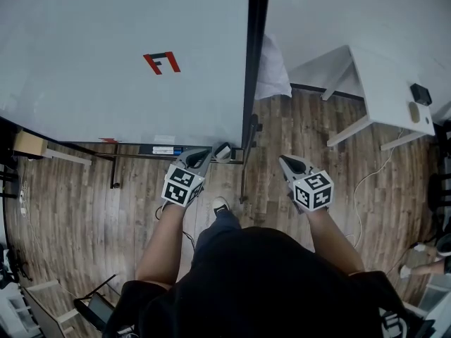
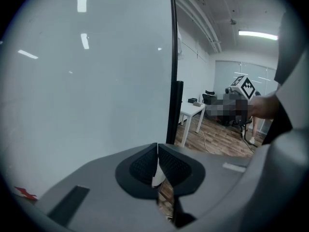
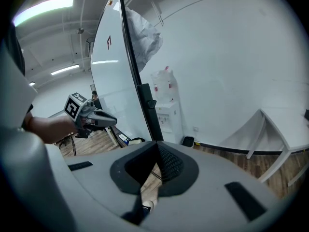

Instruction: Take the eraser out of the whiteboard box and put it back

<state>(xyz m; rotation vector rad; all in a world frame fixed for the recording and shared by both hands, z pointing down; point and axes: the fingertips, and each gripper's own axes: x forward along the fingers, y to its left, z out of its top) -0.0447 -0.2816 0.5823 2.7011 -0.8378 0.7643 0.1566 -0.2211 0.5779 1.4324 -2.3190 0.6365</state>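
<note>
Left gripper (image 1: 201, 152) and right gripper (image 1: 284, 160), jaws pressed together on nothing, are held just below the whiteboard (image 1: 106, 62), near its tray (image 1: 141, 148), seemingly poised for reaching in.

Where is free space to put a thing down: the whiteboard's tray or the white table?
The white table is bare across its left and middle; a black device and a tan object sit near its right edge. The tray looks free at its left end; its right end, by the left gripper, holds small items and is crowded.
</note>
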